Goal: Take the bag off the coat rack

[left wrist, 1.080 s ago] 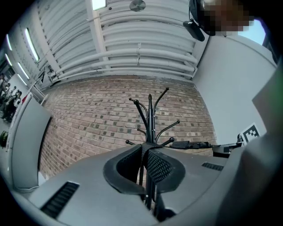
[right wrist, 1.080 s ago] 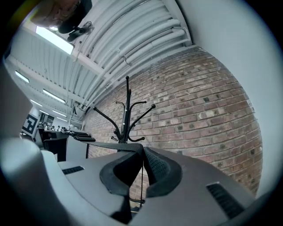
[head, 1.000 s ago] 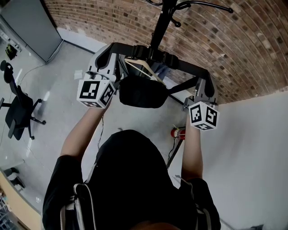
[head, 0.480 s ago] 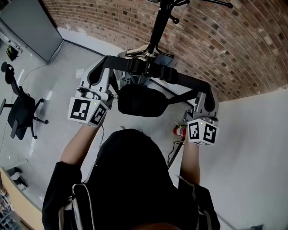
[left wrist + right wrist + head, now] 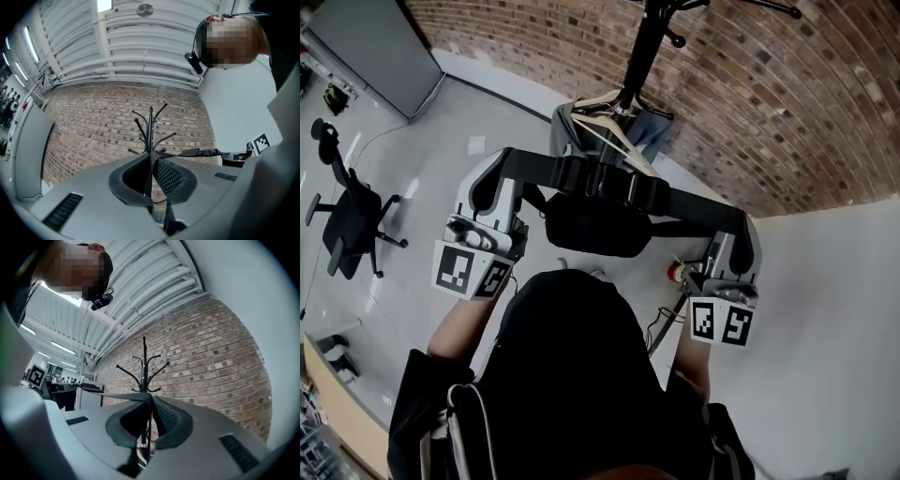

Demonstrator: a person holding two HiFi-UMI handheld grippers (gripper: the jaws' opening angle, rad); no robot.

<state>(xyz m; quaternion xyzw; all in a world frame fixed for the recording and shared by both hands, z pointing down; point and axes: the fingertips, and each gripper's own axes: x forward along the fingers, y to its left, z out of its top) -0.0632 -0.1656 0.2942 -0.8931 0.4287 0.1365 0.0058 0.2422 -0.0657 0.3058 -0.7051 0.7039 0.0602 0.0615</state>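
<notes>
Black bag (image 5: 598, 225) hangs below its strap (image 5: 600, 178), pulled taut in front of coat rack (image 5: 642, 56), off its hooks. Behind rack: brick wall (image 5: 769, 103); grey floor (image 5: 441, 159) at its base, office chair (image 5: 352, 211) & grey cabinet (image 5: 366, 52) well to rack's left. Both forearms raised w/ left gripper (image 5: 500, 167) and right gripper (image 5: 733, 227) level, each clamped tight on a strap end, bag between them.
</notes>
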